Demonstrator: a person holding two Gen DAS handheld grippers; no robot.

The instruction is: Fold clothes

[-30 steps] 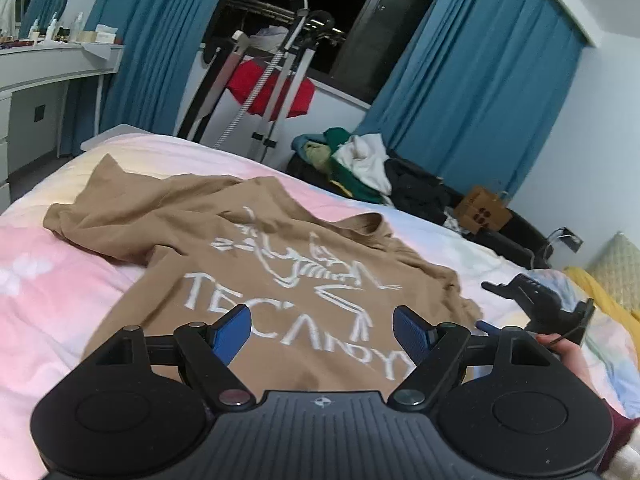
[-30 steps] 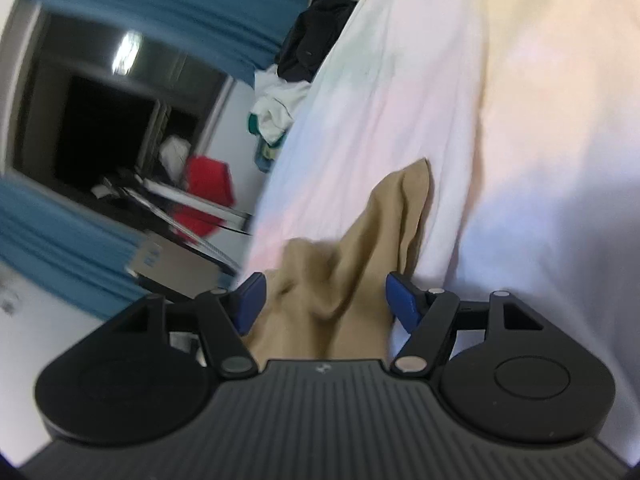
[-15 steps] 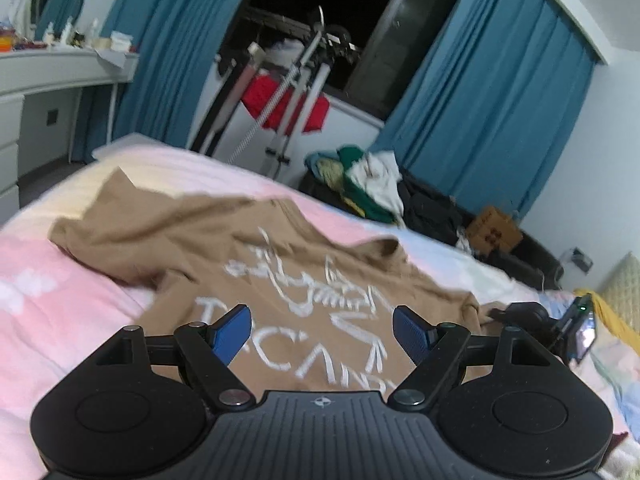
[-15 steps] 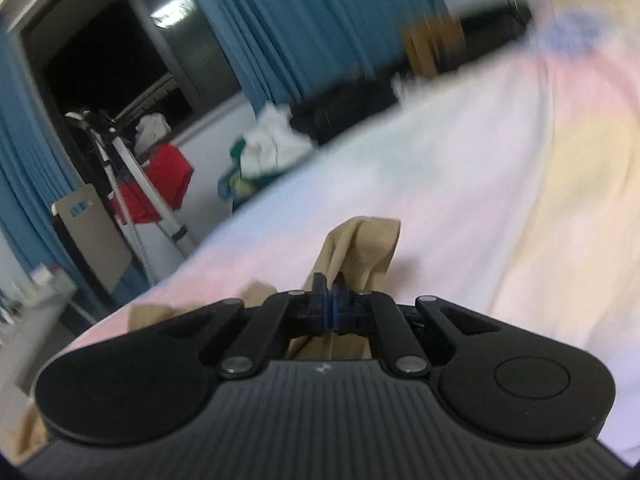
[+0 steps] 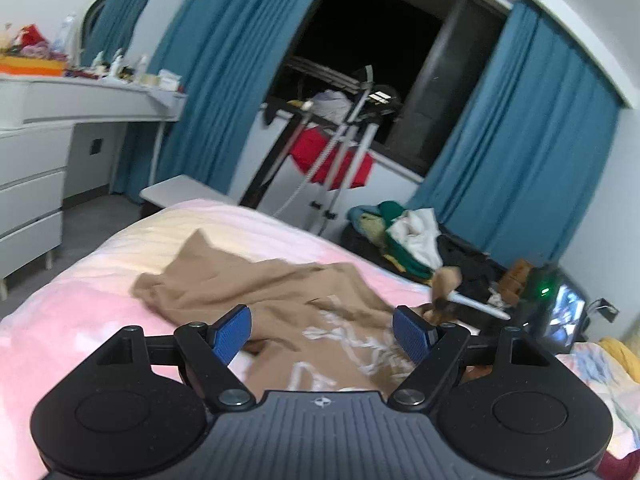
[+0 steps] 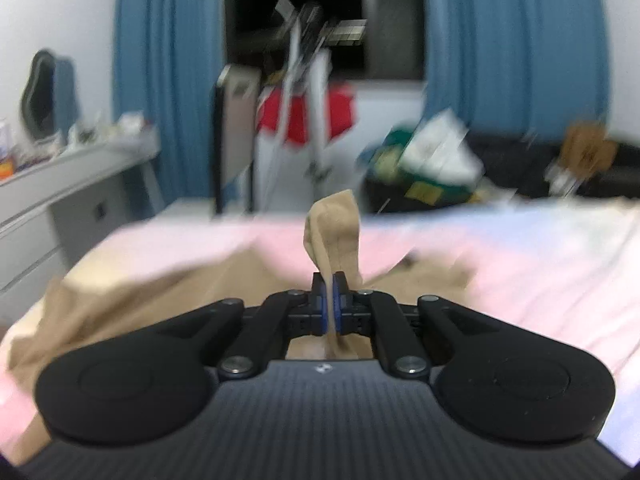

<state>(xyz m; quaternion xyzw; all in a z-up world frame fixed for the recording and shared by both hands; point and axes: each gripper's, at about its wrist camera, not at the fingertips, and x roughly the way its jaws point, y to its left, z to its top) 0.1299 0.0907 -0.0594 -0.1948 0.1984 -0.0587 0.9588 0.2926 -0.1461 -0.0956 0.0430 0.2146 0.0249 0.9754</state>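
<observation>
A tan T-shirt (image 5: 280,292) with white lettering lies crumpled across the pink bed (image 5: 72,320), filling the centre of the left wrist view. The left claw (image 5: 322,334) hangs over it at the lower middle of the frame, released, its blue pads wide apart with nothing between them. At the right edge of that view the right claw (image 5: 440,312) appears, lifting a bit of the fabric off the bed.

In the right wrist view, which is blurred, the right claw (image 6: 330,304) is clenched on a fold of the T-shirt (image 6: 334,236); the pinched cloth stands up above the pads at frame centre, while the rest spreads toward the lower left. Teal curtains (image 5: 516,152) and a clothes rack (image 5: 340,140) fill the upper background.
</observation>
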